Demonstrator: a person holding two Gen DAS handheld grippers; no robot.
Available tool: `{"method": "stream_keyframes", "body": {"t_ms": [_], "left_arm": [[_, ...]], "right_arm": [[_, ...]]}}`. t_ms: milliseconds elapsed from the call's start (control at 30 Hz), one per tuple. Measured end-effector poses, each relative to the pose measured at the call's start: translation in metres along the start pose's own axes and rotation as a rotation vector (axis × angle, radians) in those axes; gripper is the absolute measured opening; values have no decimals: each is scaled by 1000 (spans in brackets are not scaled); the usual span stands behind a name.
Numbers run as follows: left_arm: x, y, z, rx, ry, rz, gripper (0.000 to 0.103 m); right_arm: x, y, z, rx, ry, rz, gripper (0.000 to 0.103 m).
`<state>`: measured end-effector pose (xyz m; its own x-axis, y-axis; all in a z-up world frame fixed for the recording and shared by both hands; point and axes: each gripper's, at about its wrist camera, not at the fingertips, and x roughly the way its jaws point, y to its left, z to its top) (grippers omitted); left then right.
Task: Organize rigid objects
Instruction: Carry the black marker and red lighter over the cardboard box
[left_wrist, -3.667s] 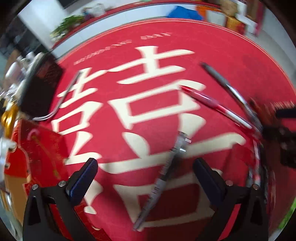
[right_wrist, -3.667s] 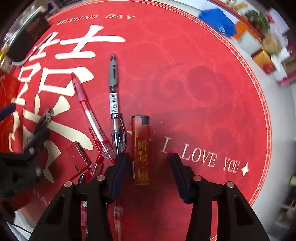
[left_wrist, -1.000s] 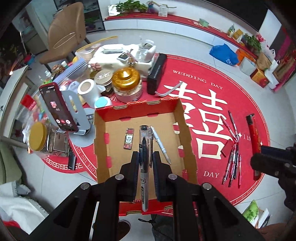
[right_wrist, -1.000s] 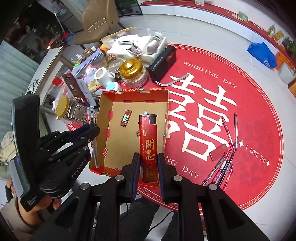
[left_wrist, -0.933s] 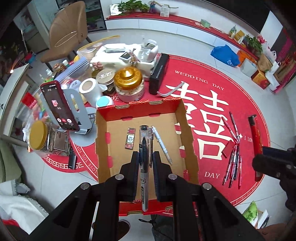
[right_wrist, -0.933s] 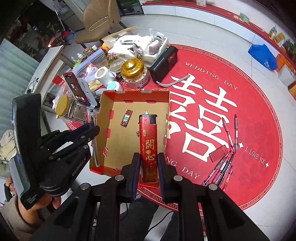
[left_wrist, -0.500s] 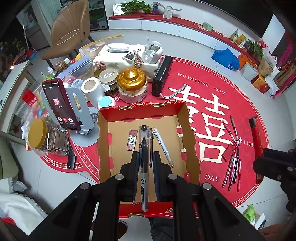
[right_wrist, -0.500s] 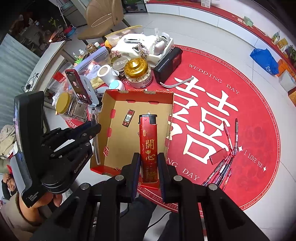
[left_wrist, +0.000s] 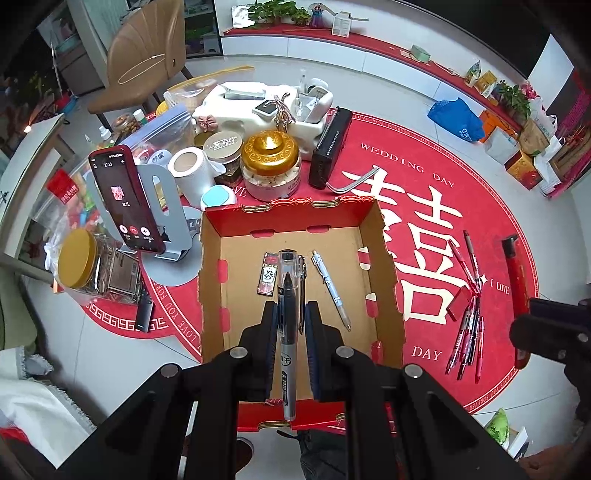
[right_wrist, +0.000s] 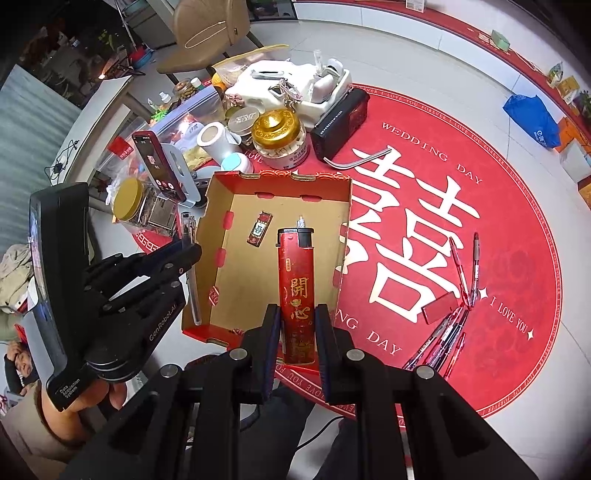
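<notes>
My left gripper (left_wrist: 290, 321) is shut on a clear black-ink pen (left_wrist: 286, 295) and holds it high above an open red cardboard box (left_wrist: 386, 258). Inside the box lie a small red lighter (left_wrist: 268, 274) and a silver pen (left_wrist: 330, 288). My right gripper (right_wrist: 297, 325) is shut on a large red lighter (right_wrist: 296, 291) above the same box (right_wrist: 221, 229). Several red pens (left_wrist: 467, 321) and a red flat case (right_wrist: 441, 308) lie on the round red mat (right_wrist: 498, 206) to the right.
Behind the box stand a gold-lidded jar (left_wrist: 271, 164), a black radio (left_wrist: 330, 147), a paper roll (left_wrist: 190, 173), a white organizer (left_wrist: 266, 107) and a phone on a stand (left_wrist: 125, 199). A yellow-lidded jar (left_wrist: 79, 258) sits left. A chair (left_wrist: 147, 62) stands beyond.
Both grippers, open over the mat 3.7 s ago, now hold the pen and the large lighter above the box. Over the last second the view has shifted only slightly.
</notes>
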<state>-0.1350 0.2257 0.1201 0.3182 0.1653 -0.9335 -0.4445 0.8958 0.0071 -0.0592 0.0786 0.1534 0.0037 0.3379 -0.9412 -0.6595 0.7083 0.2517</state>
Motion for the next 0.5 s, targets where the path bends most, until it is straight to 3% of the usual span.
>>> {"method": "stream_keyframes", "body": {"t_ms": [500], "left_arm": [[13, 2, -7, 2, 31, -8, 16]], "right_arm": [[11, -3, -3, 22, 29, -4, 20]]}}
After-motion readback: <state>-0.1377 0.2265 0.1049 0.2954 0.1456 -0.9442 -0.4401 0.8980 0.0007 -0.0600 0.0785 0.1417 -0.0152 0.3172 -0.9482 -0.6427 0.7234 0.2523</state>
